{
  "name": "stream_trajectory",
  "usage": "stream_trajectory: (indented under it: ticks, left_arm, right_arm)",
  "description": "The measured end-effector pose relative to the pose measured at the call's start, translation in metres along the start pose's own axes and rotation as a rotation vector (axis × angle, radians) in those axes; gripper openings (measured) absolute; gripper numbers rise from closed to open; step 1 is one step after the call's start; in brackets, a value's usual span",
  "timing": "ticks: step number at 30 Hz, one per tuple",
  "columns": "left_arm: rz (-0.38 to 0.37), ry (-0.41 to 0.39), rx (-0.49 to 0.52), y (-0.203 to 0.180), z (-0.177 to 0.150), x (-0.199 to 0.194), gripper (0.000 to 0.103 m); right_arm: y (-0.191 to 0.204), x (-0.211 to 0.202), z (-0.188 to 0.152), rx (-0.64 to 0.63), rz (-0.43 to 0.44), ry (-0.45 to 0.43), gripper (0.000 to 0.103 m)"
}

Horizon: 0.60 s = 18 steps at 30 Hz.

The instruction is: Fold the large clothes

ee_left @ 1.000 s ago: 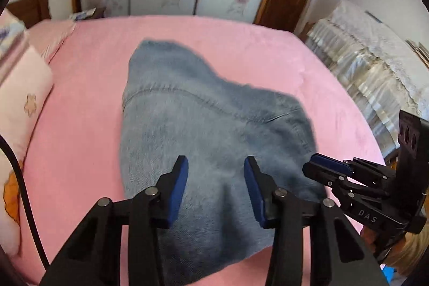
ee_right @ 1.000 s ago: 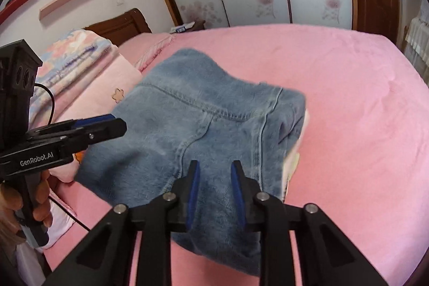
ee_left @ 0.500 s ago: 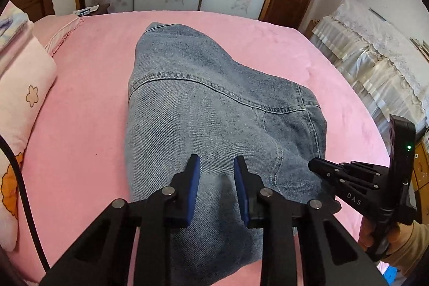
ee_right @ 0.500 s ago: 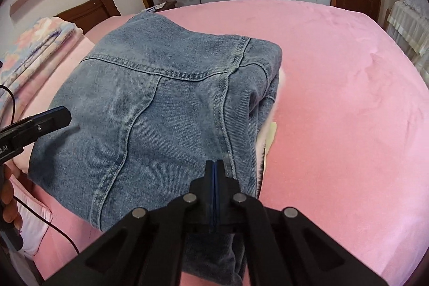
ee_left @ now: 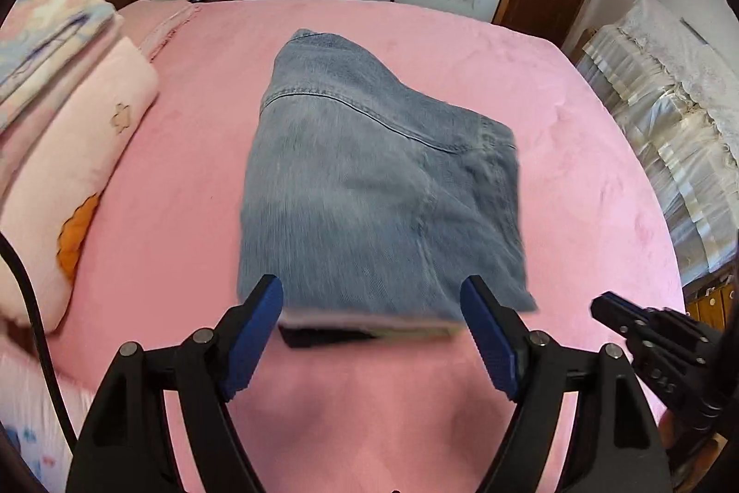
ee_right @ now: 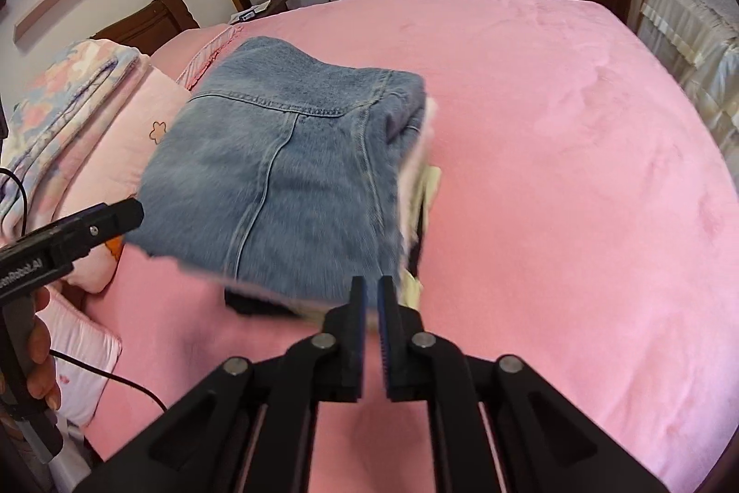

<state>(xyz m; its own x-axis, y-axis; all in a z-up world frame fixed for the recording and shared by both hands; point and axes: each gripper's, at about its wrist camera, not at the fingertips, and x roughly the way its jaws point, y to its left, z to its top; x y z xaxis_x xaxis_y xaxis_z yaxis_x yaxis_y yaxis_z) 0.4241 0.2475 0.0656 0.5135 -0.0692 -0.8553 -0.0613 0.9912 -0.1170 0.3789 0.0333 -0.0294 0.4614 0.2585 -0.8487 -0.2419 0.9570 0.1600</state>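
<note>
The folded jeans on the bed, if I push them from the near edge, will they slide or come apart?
The jeans look thick and heavy, so they would probably drag on the fuzzy pink blanket. They lie atop other folded clothes, so the layers might shift apart.

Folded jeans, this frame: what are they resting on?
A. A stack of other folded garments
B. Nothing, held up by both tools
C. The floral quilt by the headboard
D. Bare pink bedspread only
A. Under the folded jeans dark and pale folded layers show at the near edge, with cream and pink edges on the right side; the left tool is open and grips nothing.
</note>
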Motion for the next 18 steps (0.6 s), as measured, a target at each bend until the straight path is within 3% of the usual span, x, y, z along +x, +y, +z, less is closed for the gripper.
stream_trajectory:
  ticks: [6, 18]
  left_arm:
    - [-0.025, -0.02, -0.039, -0.035, -0.045, -0.07, 0.078]
    - [-0.044, -0.02, -0.015, -0.139, -0.147, -0.196, 0.078]
  right_arm:
    - [-0.019, -0.078, -0.035, -0.019, 0.008, -0.016, 0.034]
    - [-0.072, -0.23, -0.131, -0.091, 0.004, -0.038, 0.035]
